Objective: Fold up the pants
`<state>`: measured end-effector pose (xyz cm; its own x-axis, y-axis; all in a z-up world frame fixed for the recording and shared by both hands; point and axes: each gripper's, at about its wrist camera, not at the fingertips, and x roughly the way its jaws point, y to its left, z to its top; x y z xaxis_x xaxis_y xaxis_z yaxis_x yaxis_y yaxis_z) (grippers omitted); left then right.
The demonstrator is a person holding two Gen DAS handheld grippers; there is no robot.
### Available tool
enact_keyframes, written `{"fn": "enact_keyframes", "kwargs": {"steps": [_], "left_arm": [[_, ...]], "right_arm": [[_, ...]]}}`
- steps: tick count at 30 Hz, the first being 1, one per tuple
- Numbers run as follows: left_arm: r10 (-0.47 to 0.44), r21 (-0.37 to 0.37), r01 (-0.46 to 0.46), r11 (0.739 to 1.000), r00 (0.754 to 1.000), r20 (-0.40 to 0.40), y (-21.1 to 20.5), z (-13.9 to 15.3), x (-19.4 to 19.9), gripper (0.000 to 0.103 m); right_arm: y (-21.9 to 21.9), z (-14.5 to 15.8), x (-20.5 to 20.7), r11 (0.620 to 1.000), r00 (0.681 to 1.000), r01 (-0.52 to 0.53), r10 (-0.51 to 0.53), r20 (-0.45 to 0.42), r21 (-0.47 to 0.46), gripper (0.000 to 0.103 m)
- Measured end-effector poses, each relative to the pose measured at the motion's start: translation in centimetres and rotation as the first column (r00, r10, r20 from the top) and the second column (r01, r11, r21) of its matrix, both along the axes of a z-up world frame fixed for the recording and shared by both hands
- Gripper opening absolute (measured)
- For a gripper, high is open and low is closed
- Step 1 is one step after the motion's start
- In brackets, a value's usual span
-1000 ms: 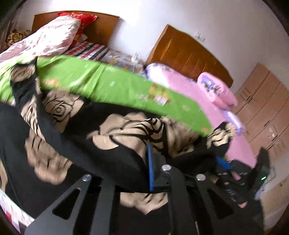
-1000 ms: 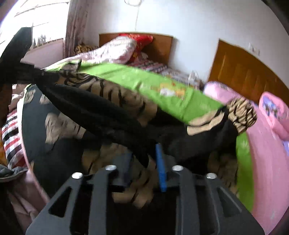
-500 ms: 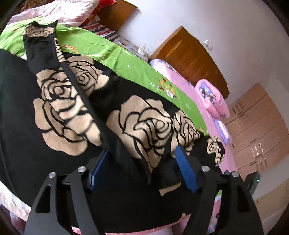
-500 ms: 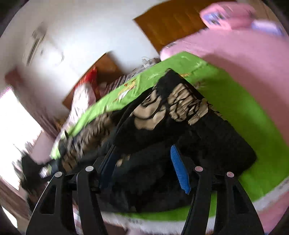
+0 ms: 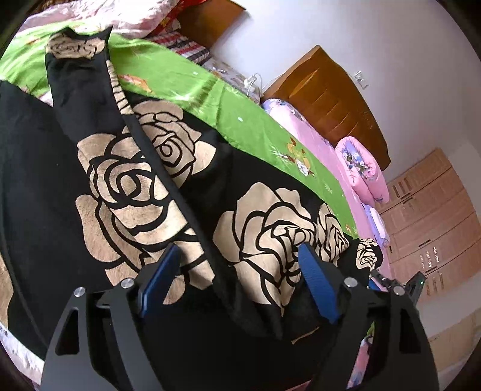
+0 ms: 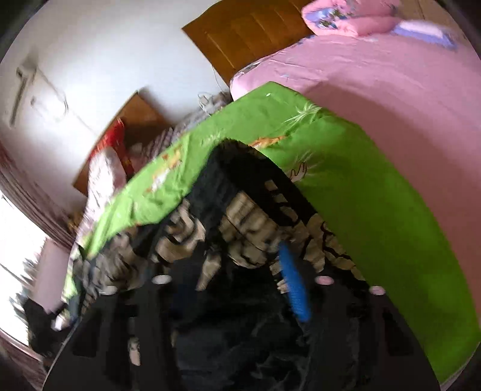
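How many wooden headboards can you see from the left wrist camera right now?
2: one headboard at the top behind the pillows, another headboard at right behind the pink bed. More could be out of frame.

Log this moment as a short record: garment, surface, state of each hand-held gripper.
garment: black pants with beige rose print, spread on the bed
surface: green sheet, with a pink bedspread beside it
left hand-held gripper: open, blue pads either side of a fabric ridge
right hand-held gripper: over the pants; blurred, only one blue pad clear
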<state>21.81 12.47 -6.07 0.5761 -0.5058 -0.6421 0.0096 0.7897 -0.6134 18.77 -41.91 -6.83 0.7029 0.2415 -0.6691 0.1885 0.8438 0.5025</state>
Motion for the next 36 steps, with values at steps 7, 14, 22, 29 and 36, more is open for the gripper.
{"fn": "enact_keyframes", "kwargs": {"steps": [7,14,22,29,36], "left_arm": [[0.01,-0.023,-0.01,1.0,1.0,-0.019,0.5,0.6,-0.2,0.093],[0.054,0.1,-0.043,0.994,0.992,-0.114,-1.4,-0.9,2.3,0.062],[0.085,0.135,-0.075,0.988,0.994,-0.07,0.3,-0.3,0.7,0.002],[0.093,0.104,-0.083,0.991,0.991,-0.093,0.7,-0.2,0.2,0.064],[0.083,0.136,-0.066,0.988,0.989,-0.119,-0.8,-1.3,0.6,0.046]], "right_arm": [[-1.9,0.3,-1.8,0.999,0.997,0.047,-0.047,0.062,-0.004,0.09],[-0.9,0.2,0.1,0.998,0.997,-0.002,0.007,0.075,-0.069,0.061],[-1.1,1.8,-1.0,0.985,0.994,-0.003,0.022,0.107,-0.173,0.01],[-2.2,2.1,-0.5,0.982,0.99,-0.066,0.087,0.11,-0.177,0.099],[-0.2,1.9,2.0,0.951,0.974,-0.178,0.208,0.094,-0.254,0.052]]}}
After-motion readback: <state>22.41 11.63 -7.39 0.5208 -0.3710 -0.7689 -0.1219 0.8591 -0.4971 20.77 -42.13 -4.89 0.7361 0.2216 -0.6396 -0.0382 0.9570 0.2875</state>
